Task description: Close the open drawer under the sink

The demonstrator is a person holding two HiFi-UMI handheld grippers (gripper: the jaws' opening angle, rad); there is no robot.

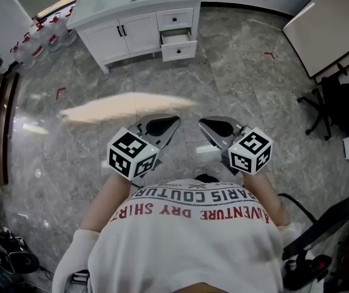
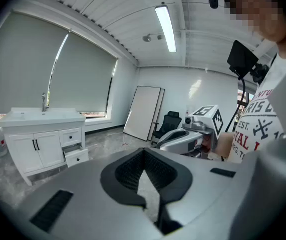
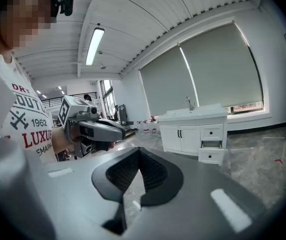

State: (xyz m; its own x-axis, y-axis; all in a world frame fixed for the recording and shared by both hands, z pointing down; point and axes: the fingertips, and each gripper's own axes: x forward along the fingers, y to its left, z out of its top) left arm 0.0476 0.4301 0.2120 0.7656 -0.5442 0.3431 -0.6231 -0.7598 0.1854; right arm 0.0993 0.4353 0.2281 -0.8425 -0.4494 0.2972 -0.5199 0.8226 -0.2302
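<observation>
A white vanity cabinet [image 1: 122, 35] with a sink top stands far ahead across the floor. On its right side the lower drawer [image 1: 179, 50] is pulled out, its inside showing above the front panel. The same drawer [image 2: 76, 157] appears in the left gripper view, and the drawer [image 3: 211, 156] also shows in the right gripper view. My left gripper [image 1: 162, 127] and right gripper [image 1: 217, 128] hang side by side near my chest, far from the cabinet. Both are shut and hold nothing. The left gripper [image 2: 144, 151] points right of the cabinet, and the right gripper [image 3: 138, 151] points left of it.
Grey marble floor [image 1: 223, 84] lies between me and the cabinet. Several water bottles [image 1: 40, 41] stand left of the cabinet. A white board [image 1: 330, 26] leans at the right, with a black office chair [image 1: 339, 102] beside it. Cables and gear [image 1: 9, 255] lie at the lower left.
</observation>
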